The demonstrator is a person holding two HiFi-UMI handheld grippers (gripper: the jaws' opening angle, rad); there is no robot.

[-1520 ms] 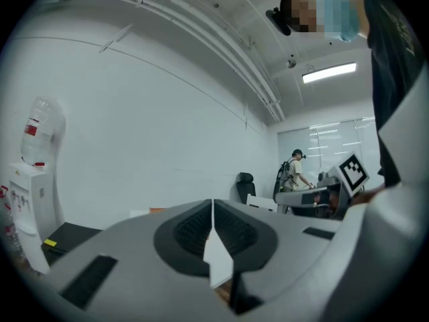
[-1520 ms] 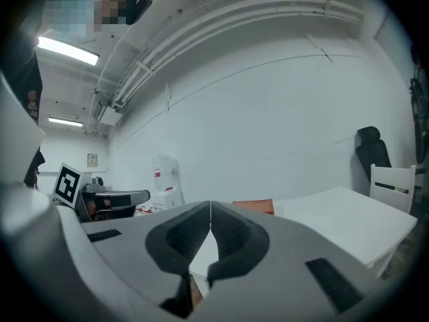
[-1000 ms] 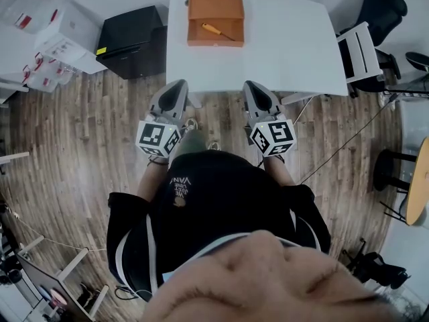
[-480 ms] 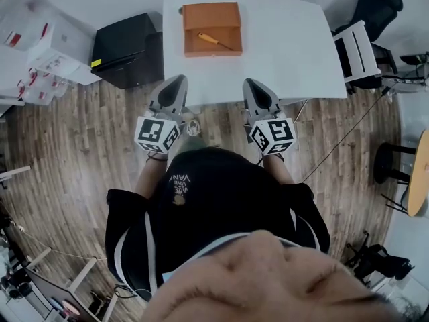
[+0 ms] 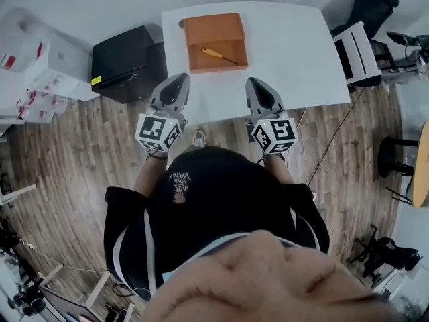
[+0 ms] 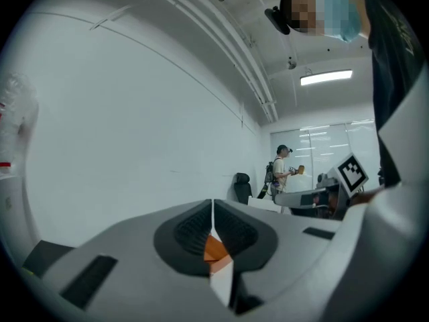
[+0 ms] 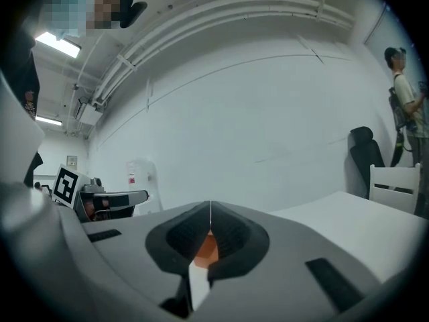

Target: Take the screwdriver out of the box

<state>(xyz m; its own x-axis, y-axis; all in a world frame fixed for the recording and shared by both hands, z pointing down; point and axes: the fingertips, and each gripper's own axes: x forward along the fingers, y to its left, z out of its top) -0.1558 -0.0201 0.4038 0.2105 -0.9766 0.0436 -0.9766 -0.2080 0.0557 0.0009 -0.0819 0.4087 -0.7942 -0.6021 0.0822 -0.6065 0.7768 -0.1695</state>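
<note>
Head view, surface: a white table (image 5: 295,52) fills the upper middle of the frame, and its near edge sits just under both gripper tips.
Head view, room: a wood-plank floor (image 5: 74,159) spreads left and right. A black cabinet (image 5: 127,62) stands just beside the table's left edge, with white cartons (image 5: 40,66) further left. A black chair (image 5: 375,2) and a white chair (image 5: 358,52) are at upper right.
Head view, box: an orange box (image 5: 214,29) stands on the table's left half, toward the far edge.
Head view, screwdriver: the screwdriver (image 5: 218,55) lies slanted in the box's open lower part, with its orange handle at upper left.
Head view, fingers: the left gripper (image 5: 179,79) is below and left of the box, and the right gripper (image 5: 255,82) is below and right of it. Both are clear of the box, and the screwdriver lies above the gap between them.

Left gripper view, room: a white wall takes up the left. A distant person (image 6: 281,170) stands at centre right, and a ceiling light (image 6: 326,78) is above.
Left gripper view, fingers: the pads meet on a thin seam with nothing between them. An orange patch, box-coloured, shows through the notch beneath. The screwdriver cannot be made out.

Right gripper view, room: there is a white wall with the tabletop at lower right. The white chair and a second person (image 7: 405,99) are at the right edge.
Right gripper view, fingers: the pads are pressed together and empty. The same orange shows below the seam, and the screwdriver is not discernible.
</note>
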